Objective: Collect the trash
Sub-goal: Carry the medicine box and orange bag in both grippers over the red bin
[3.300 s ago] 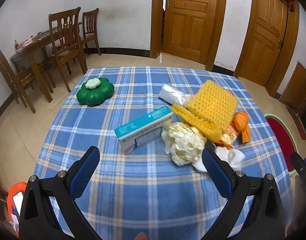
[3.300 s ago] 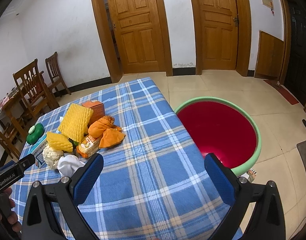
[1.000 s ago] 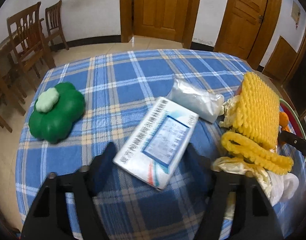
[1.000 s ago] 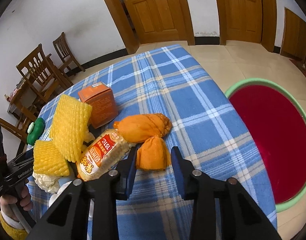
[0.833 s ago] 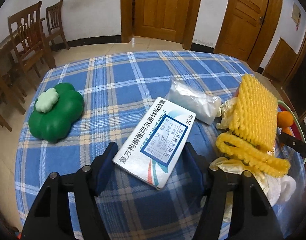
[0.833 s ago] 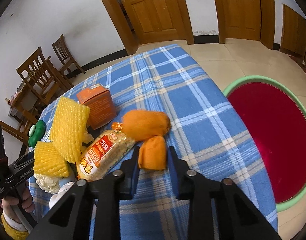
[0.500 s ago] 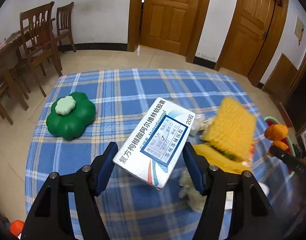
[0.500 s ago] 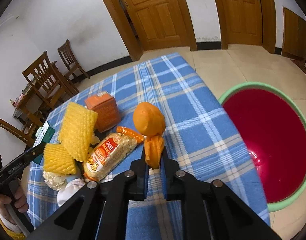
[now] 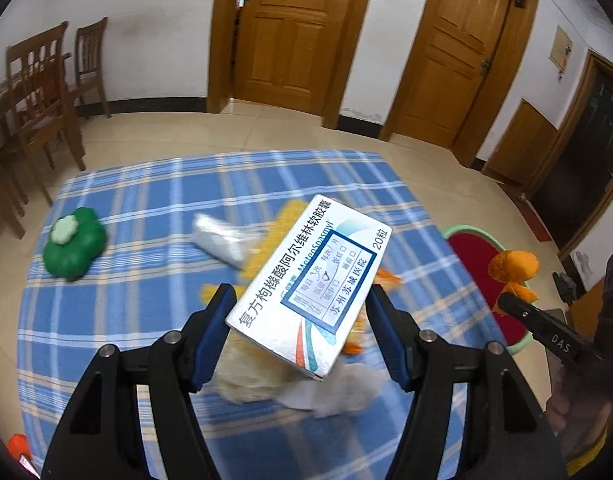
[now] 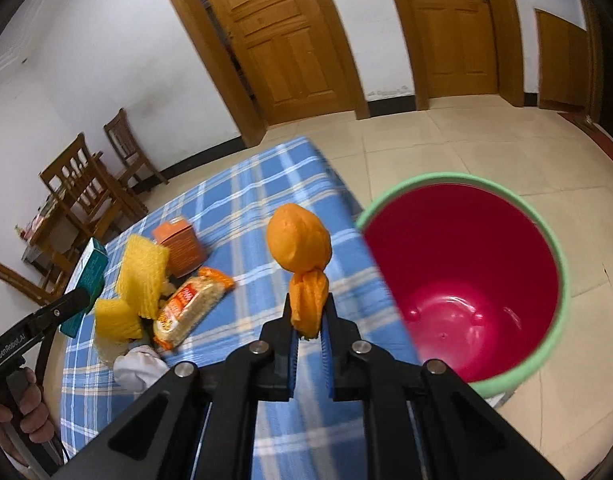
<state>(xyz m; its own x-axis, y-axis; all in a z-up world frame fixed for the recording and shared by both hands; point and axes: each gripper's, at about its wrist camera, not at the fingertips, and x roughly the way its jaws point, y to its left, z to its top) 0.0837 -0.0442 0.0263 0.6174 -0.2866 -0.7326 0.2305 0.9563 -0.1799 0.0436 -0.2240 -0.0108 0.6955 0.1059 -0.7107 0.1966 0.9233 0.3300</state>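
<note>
Left tongs (image 9: 300, 334) pinching medicine box (image 9: 310, 286) above counter (image 9: 146, 208); right tongs (image 10: 308, 326) pinching orange bag (image 10: 300, 244) beside red bin (image 10: 466, 280).

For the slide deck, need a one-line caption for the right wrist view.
Right gripper pinches an orange bag by its knotted neck, lifted above the blue plaid table beside the red bin.

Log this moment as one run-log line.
left hand-held gripper: holds box | right hand-held gripper: shut on orange bag | bin: beside table, empty
</note>
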